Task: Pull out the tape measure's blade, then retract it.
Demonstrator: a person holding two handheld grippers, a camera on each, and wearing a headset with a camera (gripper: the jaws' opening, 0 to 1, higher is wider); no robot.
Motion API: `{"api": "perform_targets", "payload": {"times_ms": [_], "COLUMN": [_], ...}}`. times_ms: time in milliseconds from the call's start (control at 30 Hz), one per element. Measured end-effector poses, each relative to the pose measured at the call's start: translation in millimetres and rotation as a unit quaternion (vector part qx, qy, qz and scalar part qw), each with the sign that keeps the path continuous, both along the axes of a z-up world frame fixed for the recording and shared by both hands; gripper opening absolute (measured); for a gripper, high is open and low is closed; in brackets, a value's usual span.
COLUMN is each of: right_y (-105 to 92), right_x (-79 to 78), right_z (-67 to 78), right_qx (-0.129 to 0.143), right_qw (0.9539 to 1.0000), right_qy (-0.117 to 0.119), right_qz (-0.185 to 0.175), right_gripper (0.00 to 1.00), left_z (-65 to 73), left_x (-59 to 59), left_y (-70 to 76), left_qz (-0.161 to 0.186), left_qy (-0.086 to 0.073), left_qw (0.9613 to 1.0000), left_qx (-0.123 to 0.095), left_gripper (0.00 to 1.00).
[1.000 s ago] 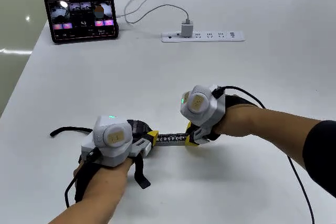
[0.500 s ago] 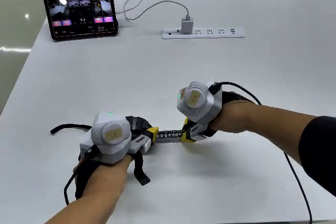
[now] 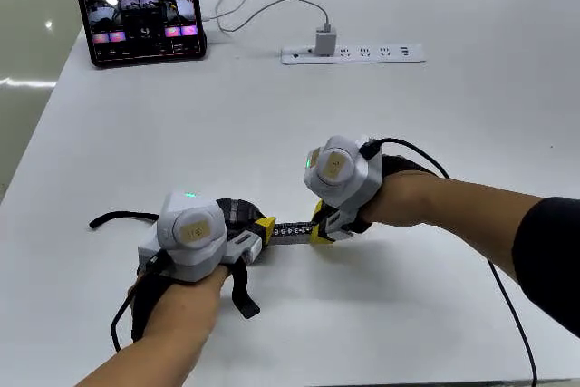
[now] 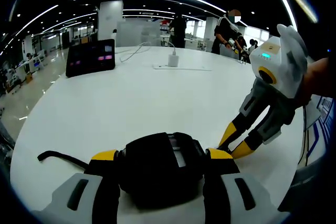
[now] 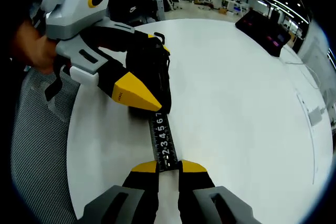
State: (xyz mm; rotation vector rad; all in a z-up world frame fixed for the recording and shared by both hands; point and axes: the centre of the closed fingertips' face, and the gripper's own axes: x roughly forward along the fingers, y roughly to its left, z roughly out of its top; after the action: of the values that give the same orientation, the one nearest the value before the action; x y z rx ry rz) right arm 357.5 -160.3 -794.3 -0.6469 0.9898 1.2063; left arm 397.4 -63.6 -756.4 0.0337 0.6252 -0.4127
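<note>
Blade (image 5: 162,137) seems pinched between right gripper (image 5: 169,169) fingers (image 5: 145,168).

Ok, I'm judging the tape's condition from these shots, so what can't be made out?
- Blade tip: right gripper view, pinched inside the right gripper.
- Tape measure case sides: left gripper view, covered by the left gripper clamped around it.
- Blade markings: head view, too small to read.
- Tablet screen contents: head view, too small.
</note>
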Motion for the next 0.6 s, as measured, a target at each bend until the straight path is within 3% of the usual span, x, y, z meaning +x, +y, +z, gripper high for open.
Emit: {"api": "perform_targets", "payload": {"times_ms": [400,600], "right_y": [11.6,16.4], "right_x": [0.4,1.5], "right_z": [0.2,0.2], "right_qx": [0.006,0.024], "right_qw": [1.0,0.9996], "right_qy": [-0.004,0.0], "right_qz": [-0.002,-0.014], "right_gripper": [0.09,0.09], "left_z": [-0.2,0.0], "left_x": [-0.2,-0.5], "left_y": [-0.2,-0.4], "left_qz": [0.001,0.001], "left_qy": [0.001,0.001], "left_qw": [1.0,1.0], "left_qx": [0.001,-0.001], "left_gripper": [0.59,0.59]}}
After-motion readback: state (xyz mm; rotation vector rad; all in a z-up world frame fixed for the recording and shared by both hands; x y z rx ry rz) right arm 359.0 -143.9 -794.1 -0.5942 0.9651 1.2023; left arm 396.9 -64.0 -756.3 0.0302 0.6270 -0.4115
